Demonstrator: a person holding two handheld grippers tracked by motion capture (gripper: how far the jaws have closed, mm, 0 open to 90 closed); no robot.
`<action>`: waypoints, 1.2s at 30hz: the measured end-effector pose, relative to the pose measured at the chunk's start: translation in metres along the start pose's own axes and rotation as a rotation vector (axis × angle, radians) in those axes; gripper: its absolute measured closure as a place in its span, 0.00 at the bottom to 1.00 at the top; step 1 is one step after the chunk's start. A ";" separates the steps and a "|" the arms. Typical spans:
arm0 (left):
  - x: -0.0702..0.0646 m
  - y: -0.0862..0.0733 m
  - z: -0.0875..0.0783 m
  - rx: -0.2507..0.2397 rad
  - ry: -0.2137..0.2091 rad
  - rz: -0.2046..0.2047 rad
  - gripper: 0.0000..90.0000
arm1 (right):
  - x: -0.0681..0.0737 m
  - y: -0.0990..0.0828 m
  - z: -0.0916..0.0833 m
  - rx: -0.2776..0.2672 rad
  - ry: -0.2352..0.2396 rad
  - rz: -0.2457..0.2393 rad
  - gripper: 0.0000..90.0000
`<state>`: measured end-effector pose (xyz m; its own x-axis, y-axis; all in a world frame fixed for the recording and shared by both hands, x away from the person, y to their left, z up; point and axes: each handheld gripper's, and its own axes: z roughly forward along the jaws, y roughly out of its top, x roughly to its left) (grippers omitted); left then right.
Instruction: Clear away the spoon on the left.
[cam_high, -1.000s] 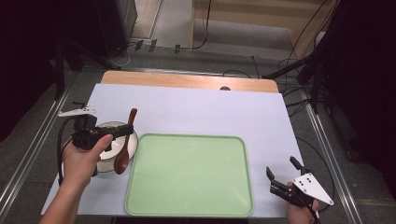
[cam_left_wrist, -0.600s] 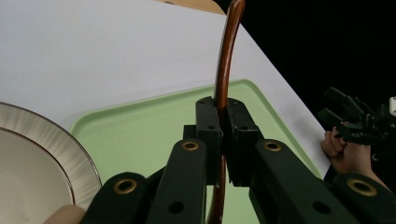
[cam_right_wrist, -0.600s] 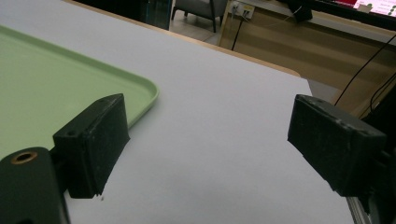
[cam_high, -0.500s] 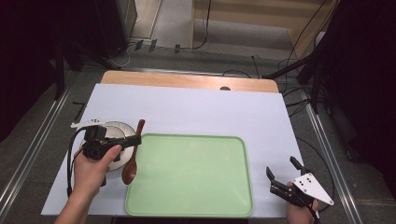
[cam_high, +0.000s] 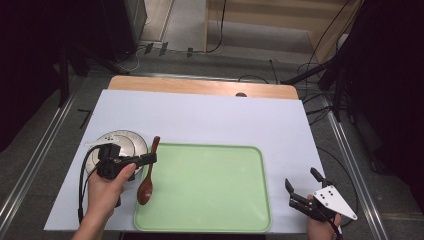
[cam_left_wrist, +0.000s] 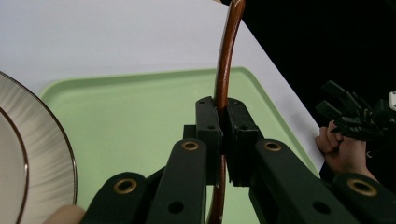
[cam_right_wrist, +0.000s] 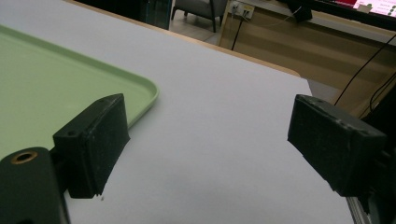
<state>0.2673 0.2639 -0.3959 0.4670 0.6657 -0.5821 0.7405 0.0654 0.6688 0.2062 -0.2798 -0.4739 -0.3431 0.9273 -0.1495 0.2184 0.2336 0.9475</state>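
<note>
A brown wooden spoon (cam_high: 148, 172) hangs over the left edge of the light green tray (cam_high: 210, 215), bowl end toward me. My left gripper (cam_high: 149, 159) is shut on its handle; in the left gripper view the pads (cam_left_wrist: 208, 122) clamp the brown handle (cam_left_wrist: 225, 65), which runs up past them. The left hand sits between the tray and a white plate (cam_high: 124, 142). At the table's front right corner my right gripper (cam_high: 301, 186) stands open, and in the right gripper view its jaws (cam_right_wrist: 208, 140) are wide apart over bare white table beside the tray's corner (cam_right_wrist: 144, 95).
The white plate (cam_left_wrist: 28, 154) with a thin dark rim lies left of the tray. A white sheet (cam_high: 225, 120) covers the table, with a wooden strip (cam_high: 200, 86) along its far edge. Cables trail on the floor beyond.
My left hand has carried the spoon from over the plate rightward and down to the tray's left edge. The right gripper has stayed where it was.
</note>
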 end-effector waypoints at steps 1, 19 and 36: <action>0.000 -0.002 0.001 0.001 0.000 -0.003 0.96 | 0.000 0.000 0.000 -0.001 0.000 -0.002 0.15; 0.012 -0.019 0.011 0.012 -0.040 -0.039 0.95 | 0.000 0.000 0.000 0.002 0.001 -0.006 0.15; 0.021 -0.025 0.013 -0.009 -0.048 -0.052 0.84 | 0.001 0.000 0.001 0.004 0.000 -0.010 0.15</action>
<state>0.2646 0.2668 -0.4313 0.4507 0.6249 -0.6374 0.7602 0.1056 0.6410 0.2066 -0.2786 -0.4742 -0.3456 0.9249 -0.1587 0.2182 0.2437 0.9450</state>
